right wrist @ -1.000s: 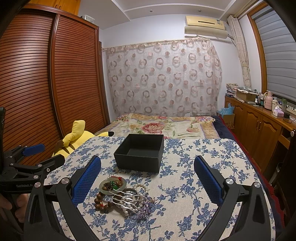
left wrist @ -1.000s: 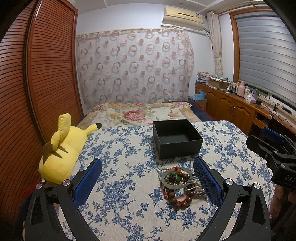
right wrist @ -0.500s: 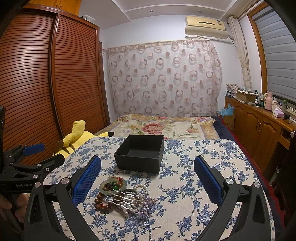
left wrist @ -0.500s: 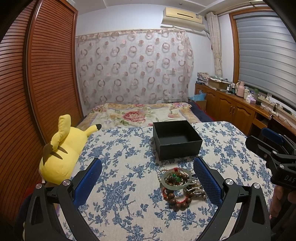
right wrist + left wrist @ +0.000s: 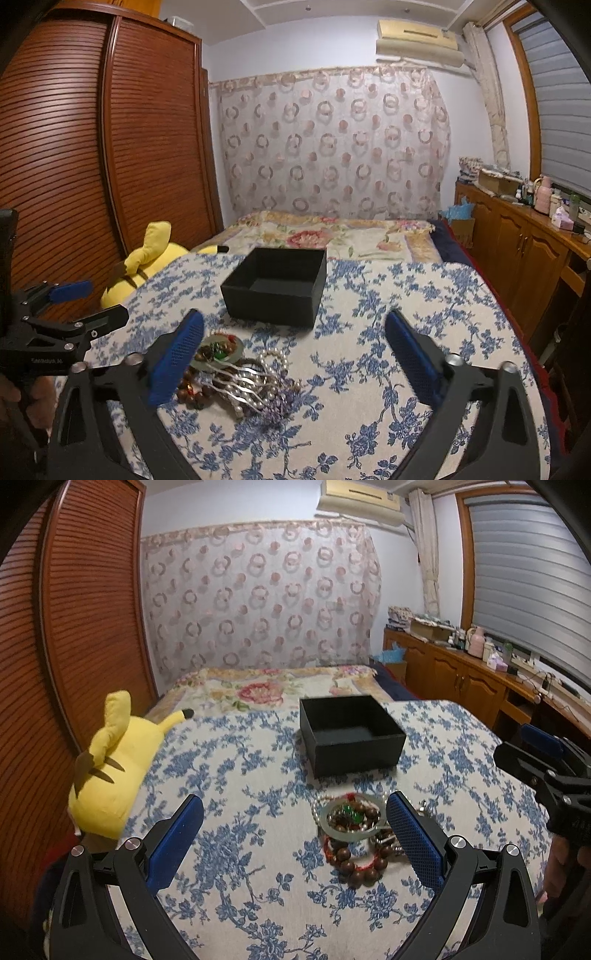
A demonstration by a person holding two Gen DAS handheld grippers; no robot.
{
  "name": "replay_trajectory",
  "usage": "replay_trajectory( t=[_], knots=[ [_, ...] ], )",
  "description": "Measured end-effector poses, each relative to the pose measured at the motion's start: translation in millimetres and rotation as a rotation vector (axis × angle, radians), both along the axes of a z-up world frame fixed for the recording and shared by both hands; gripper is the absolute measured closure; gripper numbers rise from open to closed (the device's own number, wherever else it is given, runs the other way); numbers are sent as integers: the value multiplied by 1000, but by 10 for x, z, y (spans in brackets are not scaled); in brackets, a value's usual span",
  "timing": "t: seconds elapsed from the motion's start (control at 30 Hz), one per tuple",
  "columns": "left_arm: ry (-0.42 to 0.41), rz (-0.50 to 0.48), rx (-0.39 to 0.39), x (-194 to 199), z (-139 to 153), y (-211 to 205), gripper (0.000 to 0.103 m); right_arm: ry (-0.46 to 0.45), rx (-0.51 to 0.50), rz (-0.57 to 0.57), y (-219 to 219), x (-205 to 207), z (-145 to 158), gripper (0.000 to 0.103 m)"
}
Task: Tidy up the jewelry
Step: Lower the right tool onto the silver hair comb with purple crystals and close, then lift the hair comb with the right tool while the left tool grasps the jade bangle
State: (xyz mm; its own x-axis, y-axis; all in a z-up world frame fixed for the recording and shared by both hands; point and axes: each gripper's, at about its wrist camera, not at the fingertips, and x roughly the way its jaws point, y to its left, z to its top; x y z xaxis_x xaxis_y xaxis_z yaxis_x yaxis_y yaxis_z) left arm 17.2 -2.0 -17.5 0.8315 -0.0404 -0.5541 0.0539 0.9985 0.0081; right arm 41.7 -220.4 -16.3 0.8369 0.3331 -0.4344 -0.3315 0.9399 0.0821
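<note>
My right gripper (image 5: 293,350) has begun closing from its widest, yet its jaws are still wide with nothing pressed between them; since a second ago neither hand has really shifted, so I judge no piece is sorted yet. The jewelry pile (image 5: 236,376) lies on the table (image 5: 388,354) low between those jaws, nearer the left pad. My left gripper (image 5: 293,834) is wide too. The black box (image 5: 275,286) stands empty beyond.
</note>
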Motion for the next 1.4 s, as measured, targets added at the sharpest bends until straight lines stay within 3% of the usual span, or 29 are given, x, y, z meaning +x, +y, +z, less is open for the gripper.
replay_trajectory(
  t=[0.27, 0.37, 0.43, 0.67, 1.2, 1.23, 1.3, 1.4],
  knots=[
    [54, -28, -14, 72, -197, 24, 7, 100, -34, 52, 16, 150, -278, 23],
    [71, -34, -16, 86, -261, 27, 7, 152, -41, 79, 40, 216, -400, 33],
    [83, -37, -15, 99, -308, 27, 7, 193, -46, 96, 62, 266, -496, 46],
    [127, -60, -31, 156, -467, 46, 7, 286, -49, 118, 113, 401, -702, 63],
    [170, -74, -43, 210, -594, 57, 7, 470, 54, 160, 82, 692, -933, 66],
    [173, -75, -44, 214, -601, 56, 7, 479, 66, 166, 72, 708, -939, 67],
    [176, -75, -42, 217, -608, 51, 7, 488, 81, 185, 72, 717, -947, 79],
    [177, -75, -40, 224, -610, 56, 7, 470, 52, 190, 107, 687, -927, 79]
  ],
)
